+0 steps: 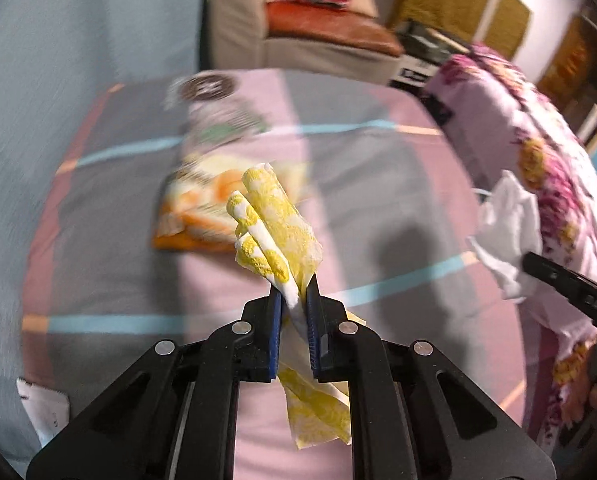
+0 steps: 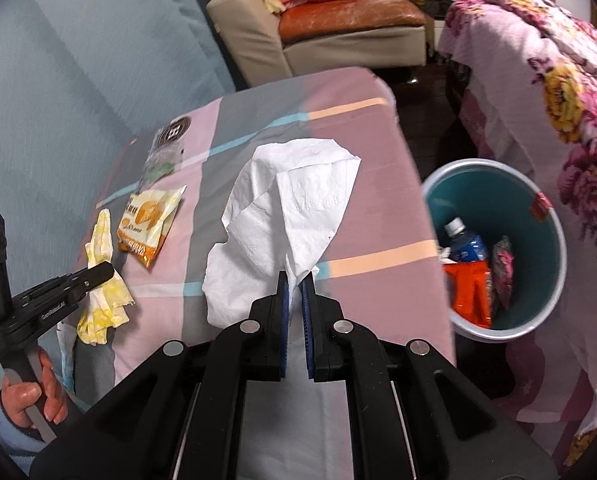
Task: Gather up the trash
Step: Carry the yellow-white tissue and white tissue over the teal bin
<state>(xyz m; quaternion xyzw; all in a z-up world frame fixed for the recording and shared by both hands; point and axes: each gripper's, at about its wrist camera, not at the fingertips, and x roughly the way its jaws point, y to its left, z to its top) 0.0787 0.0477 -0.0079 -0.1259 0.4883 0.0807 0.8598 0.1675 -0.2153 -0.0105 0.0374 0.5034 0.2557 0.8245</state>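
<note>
Two scraps pinched, one each. My left gripper (image 1: 294,300) clamps yellow napkin (image 1: 276,224), lifted clear of table (image 1: 398,200). My right gripper (image 2: 296,280) clamps white tissue (image 2: 294,200), dangling, bin (image 2: 554,232) beside table for dropping. Snack wrapper (image 2: 148,220) remains on table.

Left wrist view: looks steeply down along the left gripper (image 1: 294,292) at the patchwork tabletop (image 1: 398,184), close; sofa (image 1: 310,28) at top centre.

Right wrist view: same downward tilt over the right gripper (image 2: 296,280), trash bin (image 2: 494,252) at right.

Shared: tabletop, orange snack packet (image 1: 194,208) (image 2: 148,220), sofa. Each view catches the other gripper at its frame edge.
</note>
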